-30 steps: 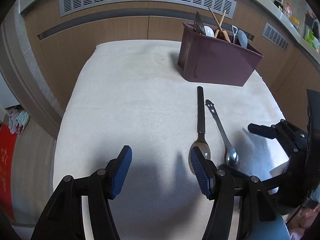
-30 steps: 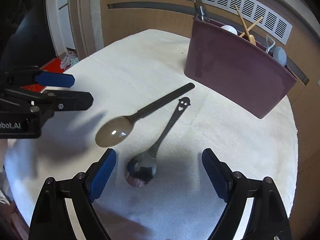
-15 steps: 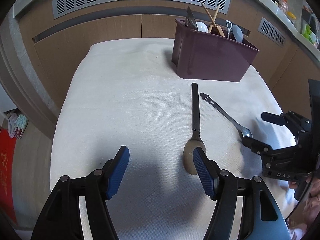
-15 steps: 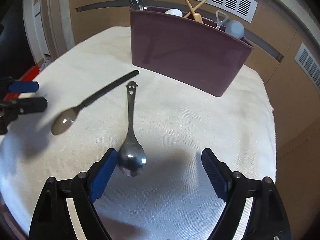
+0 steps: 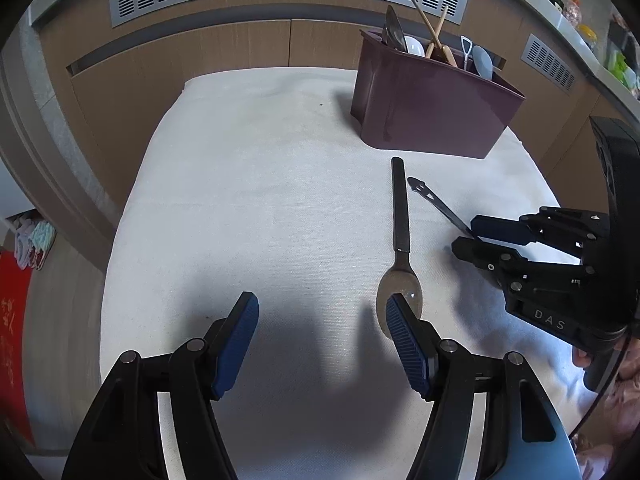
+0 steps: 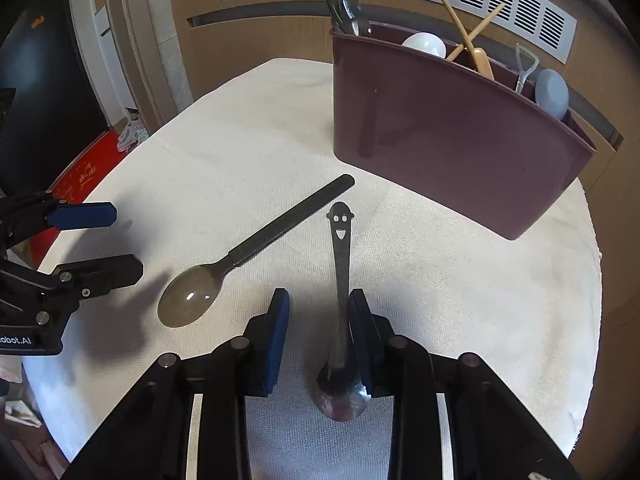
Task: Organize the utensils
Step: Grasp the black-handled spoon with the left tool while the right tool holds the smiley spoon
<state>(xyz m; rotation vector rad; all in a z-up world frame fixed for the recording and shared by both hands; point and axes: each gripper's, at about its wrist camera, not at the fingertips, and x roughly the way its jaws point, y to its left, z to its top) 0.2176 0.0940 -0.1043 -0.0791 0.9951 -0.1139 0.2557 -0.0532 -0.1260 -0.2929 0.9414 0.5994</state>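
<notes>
Right wrist view puts my right tongs (image 6: 318,316) astride the neck of the smiley-handled spoon (image 6: 341,264), which lies on the cloth-covered tabletop (image 6: 460,280) with its bowl toward me. The jaws are closing; the right pad sits against the handle, but a gap remains on the left, so I judge the spoon not yet clamped. My left tongs (image 5: 320,334) hang released over the cloth, with the bowl of the dark-handled spoon (image 5: 401,236) just beside the right pad and nothing between the pads.

As I read it, the job is well along: the maroon caddy (image 6: 452,136) at the far side already holds a metal spoon, a white spoon, wooden pieces, a small shovel-shaped spoon and a grey-blue one. Two spoons are left on the tabletop, neither lifted yet.

What I cannot make out: the caddy's inner dividers, so which compartment suits each spoon is unclear. The lower parts of the stored utensils are hidden by its wall. From the left wrist view, the smiley spoon's bowl is covered by the right tongs.
</notes>
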